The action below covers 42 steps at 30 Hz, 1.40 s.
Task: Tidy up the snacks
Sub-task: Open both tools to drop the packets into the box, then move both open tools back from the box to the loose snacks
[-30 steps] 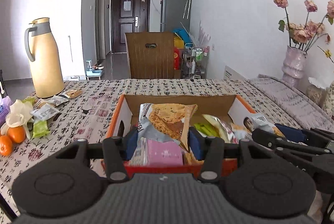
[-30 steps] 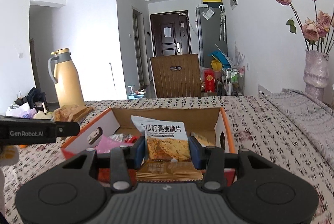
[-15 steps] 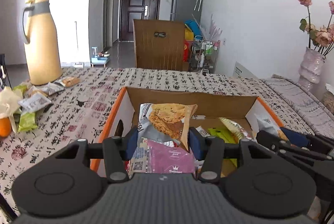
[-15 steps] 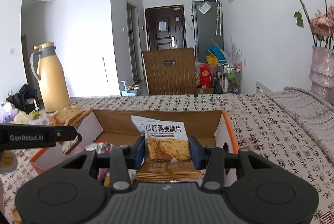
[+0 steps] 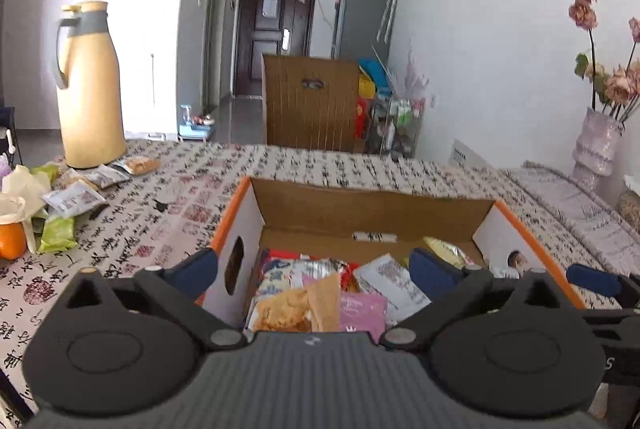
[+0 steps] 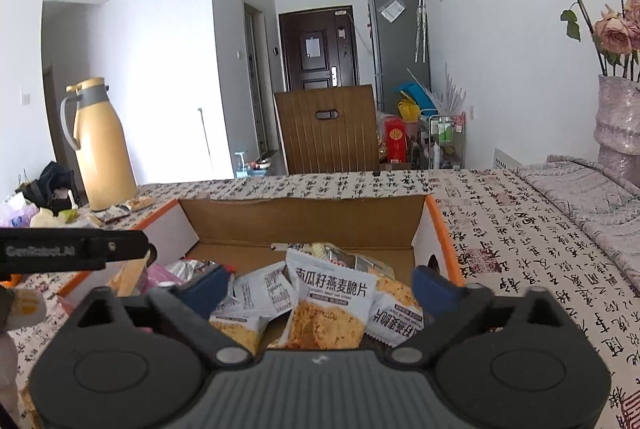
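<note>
Now both grippers (image 5: 312, 271) (image 6: 320, 287), jaws just opened, tilt seemingly over box (image 5: 376, 207)

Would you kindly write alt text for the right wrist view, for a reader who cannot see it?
The right gripper hangs open over an orange-edged cardboard box of snack packets, a pumpkin-seed oat crisp packet lying loose between its blue pads. The box sits on a calligraphy-print tablecloth, with a yellow thermos jug far left and the left gripper at the left edge.

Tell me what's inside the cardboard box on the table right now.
The cardboard box holds a heap of snack packets: a pink packet, an oat crisp packet and silvery wrappers. Whatever lies under the heap, and the near end of the floor, is covered.
</note>
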Available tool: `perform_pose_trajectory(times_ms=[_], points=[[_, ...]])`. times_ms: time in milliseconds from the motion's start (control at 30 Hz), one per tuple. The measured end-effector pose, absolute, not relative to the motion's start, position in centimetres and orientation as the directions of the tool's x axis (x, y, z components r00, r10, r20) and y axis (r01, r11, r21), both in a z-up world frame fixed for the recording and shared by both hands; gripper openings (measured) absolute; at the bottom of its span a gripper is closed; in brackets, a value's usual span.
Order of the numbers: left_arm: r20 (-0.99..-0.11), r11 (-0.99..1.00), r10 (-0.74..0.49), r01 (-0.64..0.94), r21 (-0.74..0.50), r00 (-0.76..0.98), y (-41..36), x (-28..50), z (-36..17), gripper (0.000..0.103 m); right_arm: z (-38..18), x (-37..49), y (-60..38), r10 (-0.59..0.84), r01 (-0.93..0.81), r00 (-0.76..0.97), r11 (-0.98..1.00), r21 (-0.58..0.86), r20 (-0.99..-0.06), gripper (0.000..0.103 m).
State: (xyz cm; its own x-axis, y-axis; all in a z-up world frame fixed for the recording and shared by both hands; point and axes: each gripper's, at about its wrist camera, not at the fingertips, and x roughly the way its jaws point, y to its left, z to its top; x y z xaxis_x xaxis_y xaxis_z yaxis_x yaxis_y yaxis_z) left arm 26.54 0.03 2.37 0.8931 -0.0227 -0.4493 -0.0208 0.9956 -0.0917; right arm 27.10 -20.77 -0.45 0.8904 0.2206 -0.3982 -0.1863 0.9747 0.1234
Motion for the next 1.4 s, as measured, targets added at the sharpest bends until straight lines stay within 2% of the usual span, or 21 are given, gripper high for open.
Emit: perform_pose_trajectory(times_ms=[267, 700, 1000, 1400], points=[[-0.464, 0.993, -0.027, -0.030, -0.114, 0.886, 0.3, 26.7, 2.3, 0.103, -0.5, 27.0, -20.8, 0.223, -0.188, 0.890, 0.974, 0.127, -0.397, 0.103], [-0.438, 0.994, -0.031, -0.017, -0.106, 0.899, -0.3, 25.5, 3.6, 0.103, 1.2, 25.6, -21.3, 0.214, -0.188, 0.911, 0.976, 0.108, -0.353, 0.103], [-0.417, 0.996, -0.036, -0.003, -0.091, 0.908, -1.4, 22.9, 4.8, 0.103, 1.4, 22.8, -22.8, 0.211, -0.195, 0.902, 0.977, 0.081, -0.378, 0.103], [-0.462, 0.996, -0.024, -0.017, -0.085, 0.887, -0.8, 19.4, 3.3, 0.103, -0.2, 18.8, -25.7, 0.166, -0.172, 0.890, 0.985, 0.026, -0.425, 0.103]])
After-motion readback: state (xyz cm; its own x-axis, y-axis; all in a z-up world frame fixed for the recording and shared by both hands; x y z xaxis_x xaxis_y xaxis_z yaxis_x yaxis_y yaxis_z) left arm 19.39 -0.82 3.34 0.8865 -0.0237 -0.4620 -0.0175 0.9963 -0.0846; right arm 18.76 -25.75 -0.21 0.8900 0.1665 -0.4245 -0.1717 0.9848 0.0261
